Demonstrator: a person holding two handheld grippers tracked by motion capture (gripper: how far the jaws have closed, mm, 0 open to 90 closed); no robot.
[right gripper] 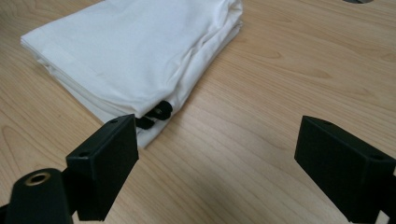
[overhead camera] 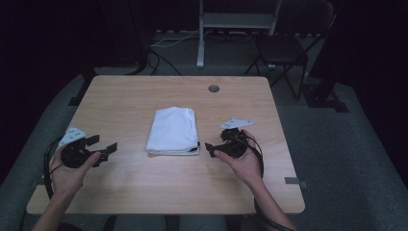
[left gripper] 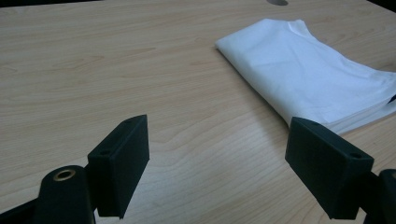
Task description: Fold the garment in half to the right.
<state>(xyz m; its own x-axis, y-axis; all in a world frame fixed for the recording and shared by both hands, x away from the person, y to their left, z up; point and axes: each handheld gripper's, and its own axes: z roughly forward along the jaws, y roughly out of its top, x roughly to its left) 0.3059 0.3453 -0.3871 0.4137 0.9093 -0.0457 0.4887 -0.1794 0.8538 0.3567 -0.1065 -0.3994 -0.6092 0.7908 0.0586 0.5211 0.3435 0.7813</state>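
Note:
A folded white cloth lies in the middle of the wooden table. My left gripper is held just above the table to the cloth's left, open, with nothing between its jaws. My right gripper hovers close to the cloth's near right corner, also open and empty. In the left gripper view the cloth lies ahead to the right of the open left gripper. In the right gripper view the cloth is ahead on the left of the open right gripper, and a small black tag pokes out of its nearest corner.
A round cable hole sits near the table's far edge. Beyond the table stand a dark folding chair and a metal stand with cables on the floor. Bare wood surrounds the cloth on all sides.

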